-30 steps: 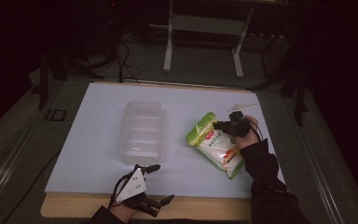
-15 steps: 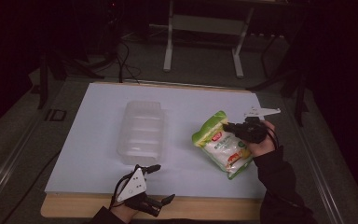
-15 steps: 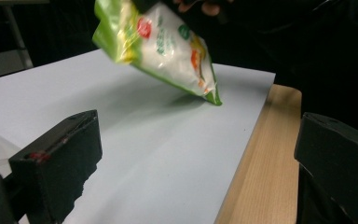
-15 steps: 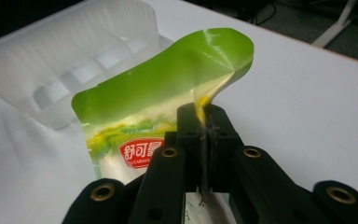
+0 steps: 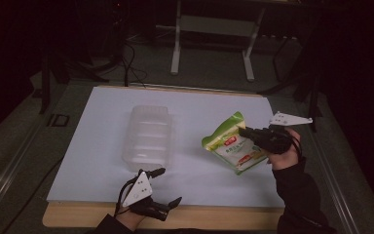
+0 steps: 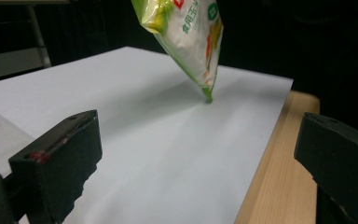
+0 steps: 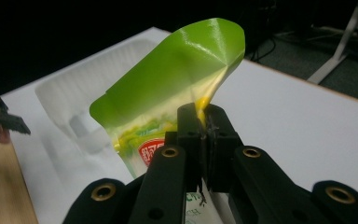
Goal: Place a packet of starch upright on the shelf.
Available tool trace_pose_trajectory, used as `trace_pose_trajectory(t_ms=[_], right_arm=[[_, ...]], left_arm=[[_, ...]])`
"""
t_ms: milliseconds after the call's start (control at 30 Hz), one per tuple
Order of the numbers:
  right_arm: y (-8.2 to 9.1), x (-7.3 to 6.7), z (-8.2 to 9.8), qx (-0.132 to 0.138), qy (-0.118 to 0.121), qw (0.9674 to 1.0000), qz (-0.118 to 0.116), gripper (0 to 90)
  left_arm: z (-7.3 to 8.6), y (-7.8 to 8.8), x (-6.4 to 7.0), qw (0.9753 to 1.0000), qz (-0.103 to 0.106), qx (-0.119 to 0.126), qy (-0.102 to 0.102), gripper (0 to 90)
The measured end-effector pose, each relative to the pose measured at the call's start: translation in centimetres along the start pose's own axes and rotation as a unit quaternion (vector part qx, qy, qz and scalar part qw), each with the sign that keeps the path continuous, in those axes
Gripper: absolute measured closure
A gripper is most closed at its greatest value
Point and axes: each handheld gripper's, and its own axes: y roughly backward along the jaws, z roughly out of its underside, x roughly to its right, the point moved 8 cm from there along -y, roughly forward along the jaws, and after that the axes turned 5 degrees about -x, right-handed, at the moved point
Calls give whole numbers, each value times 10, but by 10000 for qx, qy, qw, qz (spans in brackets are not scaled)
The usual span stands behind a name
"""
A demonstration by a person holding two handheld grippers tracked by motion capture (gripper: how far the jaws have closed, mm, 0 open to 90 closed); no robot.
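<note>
The right gripper (image 5: 247, 132) pinches the green snack bag (image 5: 232, 145) by its top edge; in the right gripper view its 2 black jaws are pressed together on the crumpled foil (image 7: 204, 100). The bag hangs tilted over the right part of the white sheet (image 5: 199, 112), its top corner bent upward. In the left gripper view only the bag's lowest corner (image 6: 208, 97) seems to touch the sheet, while the rest hangs in the air.

The left gripper (image 5: 168, 186) sits at the near edge of the wooden table (image 5: 214, 218), its jaws spread wide with nothing between them. Just beyond it lies a clear plastic tray (image 5: 148, 136) on the sheet, well apart from the bag, left of it.
</note>
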Motion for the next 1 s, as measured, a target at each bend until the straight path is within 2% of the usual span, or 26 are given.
trace_pose_trajectory(t_ms=[200, 267, 300, 400, 467, 533, 633, 667, 700, 767, 867, 900, 933, 1000], right_arm=[[13, -8, -14, 332, -168, 9993, -55, 867], [19, -13, -20, 426, -181, 9989, -105, 867], [21, -15, -21, 453, -177, 9988, -109, 867], [28, -24, -27, 529, -105, 9984, -137, 867], [31, -29, -29, 555, -67, 9983, -162, 867], [34, -33, -30, 600, -50, 9980, -195, 867], [35, -40, -29, 614, -20, 9978, -242, 867], [35, -40, -29, 614, -20, 9978, -242, 867], [35, -41, -29, 610, -10, 9978, -261, 867], [35, -45, -28, 625, -4, 9975, -337, 867], [33, -48, -26, 600, 12, 9975, -375, 867], [33, -49, -26, 595, 38, 9975, -369, 867], [30, -51, -24, 558, 68, 9976, -394, 867], [28, -53, -24, 533, 71, 9976, -437, 867]], left_arm=[[-20, -1, -3, 9994, 64, 93, 335, 11], [-27, -3, -4, 9995, 13, 116, 303, 11], [-31, -5, -5, 9996, -115, 58, 236, 11], [-44, -9, -3, 10000, -32, 69, 15, 11], [-52, -15, -3, 10000, 15, -36, -79, 11], [-57, -22, -3, 9998, 143, -128, -24, 11], [-64, -36, -5, 9993, 227, -287, 121, 11], [-64, -36, -5, 9993, 227, -287, 121, 11], [-70, -45, -6, 9993, 195, -245, 184, 11], [-74, -52, -7, 9994, 115, -267, 164, 11], [-78, -61, -6, 9992, 161, -335, 125, 11], [-82, -69, -4, 9988, 257, -377, 164, 11], [-83, -72, -5, 9988, 237, -385, 185, 57], [-85, -78, -5, 9987, 251, -390, 214, 86]])
